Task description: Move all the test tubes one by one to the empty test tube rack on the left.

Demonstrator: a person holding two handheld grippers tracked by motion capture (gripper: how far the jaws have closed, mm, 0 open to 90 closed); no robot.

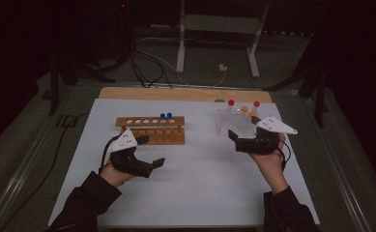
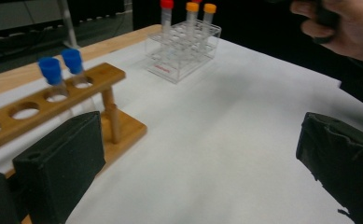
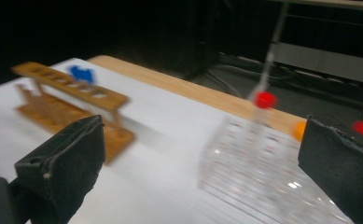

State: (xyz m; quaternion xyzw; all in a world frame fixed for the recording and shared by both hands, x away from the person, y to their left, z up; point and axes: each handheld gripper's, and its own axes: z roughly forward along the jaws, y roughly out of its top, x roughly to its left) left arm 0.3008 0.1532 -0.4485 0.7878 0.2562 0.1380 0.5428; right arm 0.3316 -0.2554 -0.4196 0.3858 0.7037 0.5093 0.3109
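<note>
A person's left gripper (image 1: 157, 162) is hovering low over the white table sheet (image 1: 200, 179) just in front of the wooden test-tube rack (image 1: 151, 129), its black jaws standing wide apart with nothing between them. The right gripper (image 1: 235, 136) is reaching toward the clear plastic tube rack (image 1: 231, 123), its jaws likewise gaping and gripping nothing. Two blue-capped tubes (image 2: 62, 70) are standing upright side by side in the wooden rack's end holes. Red- and orange-capped tubes (image 2: 188, 18) are sitting upright in the clear rack, well apart from the wooden one.
</note>
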